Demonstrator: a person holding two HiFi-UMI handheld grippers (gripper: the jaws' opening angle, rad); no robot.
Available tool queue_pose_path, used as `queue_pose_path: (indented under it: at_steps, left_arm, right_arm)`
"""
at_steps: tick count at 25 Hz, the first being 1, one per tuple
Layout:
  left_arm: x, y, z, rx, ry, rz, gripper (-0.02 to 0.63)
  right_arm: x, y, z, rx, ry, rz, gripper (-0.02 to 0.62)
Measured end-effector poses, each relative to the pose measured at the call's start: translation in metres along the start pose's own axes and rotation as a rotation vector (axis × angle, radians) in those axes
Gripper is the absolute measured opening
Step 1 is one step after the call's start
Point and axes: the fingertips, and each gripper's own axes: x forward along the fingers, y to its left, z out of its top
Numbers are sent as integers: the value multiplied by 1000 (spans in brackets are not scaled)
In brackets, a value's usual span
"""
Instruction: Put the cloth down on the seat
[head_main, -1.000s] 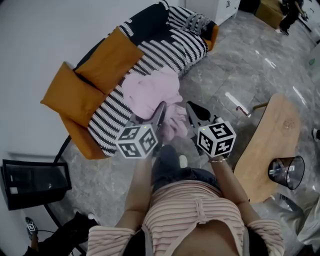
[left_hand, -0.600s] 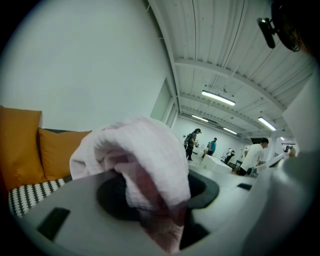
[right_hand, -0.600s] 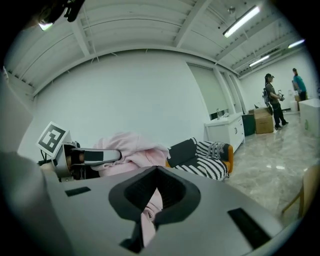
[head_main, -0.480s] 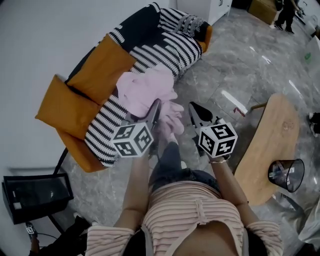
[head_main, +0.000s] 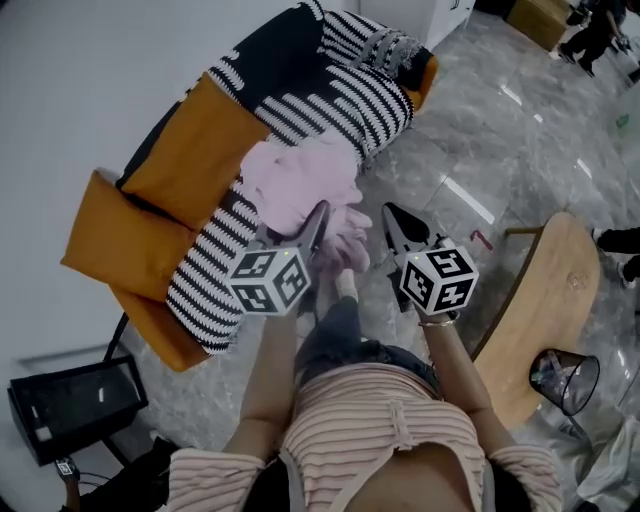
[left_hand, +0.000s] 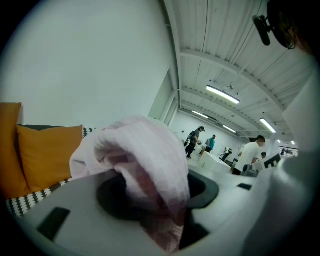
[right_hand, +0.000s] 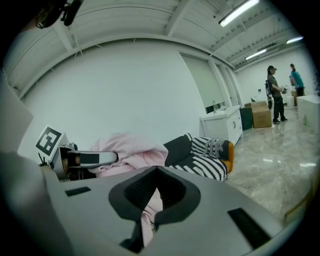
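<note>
Since your left gripper is clamped on the crumpled pale-pink fabric cloth, w/ a wad bunched btw its jaws, that hand does the drop. Cloth hangs at the front edge of the black-and-white striped upholstered sofa seat, part over it, part spilling toward the grey marble floor. Seat lies ahead & left of the claw, so go fwd-left. Right gripper sits just beside, tips together, prob. gripping nothing.

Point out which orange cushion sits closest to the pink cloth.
The orange cushion against the sofa back, right beside the pink cloth. The bigger one at the near end and the orange patch at the far end lie farther off.
</note>
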Motion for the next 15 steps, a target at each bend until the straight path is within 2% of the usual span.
queue_pose_path:
  at_steps: [6,15]
  left_arm:
    - [56,33,27,-10,24,-15,216]
    - [107,75,54,-24,59,-34,216]
  right_arm:
    - [61,-28,27,10,20,-18,8]
    - [131,-40,48,21,62,-28,8]
